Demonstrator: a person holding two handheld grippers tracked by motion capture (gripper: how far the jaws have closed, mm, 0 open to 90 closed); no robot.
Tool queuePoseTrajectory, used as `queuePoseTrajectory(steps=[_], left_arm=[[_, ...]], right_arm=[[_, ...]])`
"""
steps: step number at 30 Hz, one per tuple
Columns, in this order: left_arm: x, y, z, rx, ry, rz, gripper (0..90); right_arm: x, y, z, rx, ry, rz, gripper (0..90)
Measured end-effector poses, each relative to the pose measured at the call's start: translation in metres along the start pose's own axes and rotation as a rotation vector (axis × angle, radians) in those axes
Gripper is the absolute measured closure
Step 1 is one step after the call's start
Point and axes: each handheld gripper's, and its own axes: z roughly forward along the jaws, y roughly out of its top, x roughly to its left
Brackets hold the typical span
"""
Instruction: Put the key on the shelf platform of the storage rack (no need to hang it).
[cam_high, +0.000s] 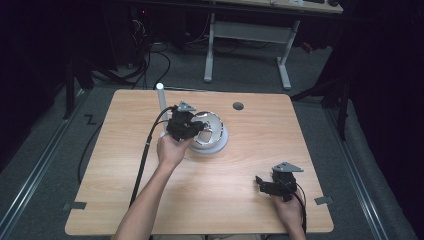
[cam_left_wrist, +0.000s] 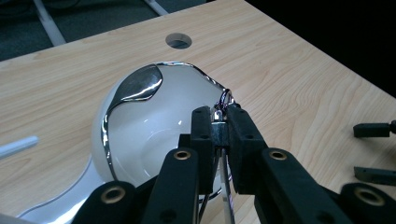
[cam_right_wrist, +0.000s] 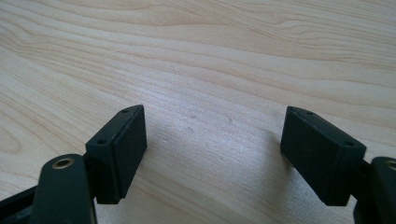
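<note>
- Left gripper view: the left tongs (cam_left_wrist: 219, 128) are clamped on a small metal ring piece (cam_left_wrist: 223, 103) at the rim of the white dome lamp (cam_left_wrist: 140, 121), which lies directly ahead of and below them.
- High view: the right tongs (cam_high: 265, 184) rest agape on the desk (cam_high: 240, 200), well apart from the lamp, with bare wood between their pads.
- The left hand (cam_high: 171, 150) is by far the nearer, so the work looks to be its own.
</note>
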Motion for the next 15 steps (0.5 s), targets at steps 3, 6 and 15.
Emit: queuePoseTrajectory(steps=[3,6,15], left_arm=[[0.0,0.0,0.006,-0.007,0.002,-0.016,81.9],[0.002,-0.002,0.01,-0.016,0.006,-0.009,81.8],[0.003,-0.005,0.024,-0.039,0.026,-0.021,81.8]], right_arm=[[0.0,0.0,0.0,0.001,0.0,0.003,23.0],[0.0,0.0,0.0,0.001,0.0,0.003,23.0],[0.0,0.0,0.0,0.0,0.0,0.0,23.0]])
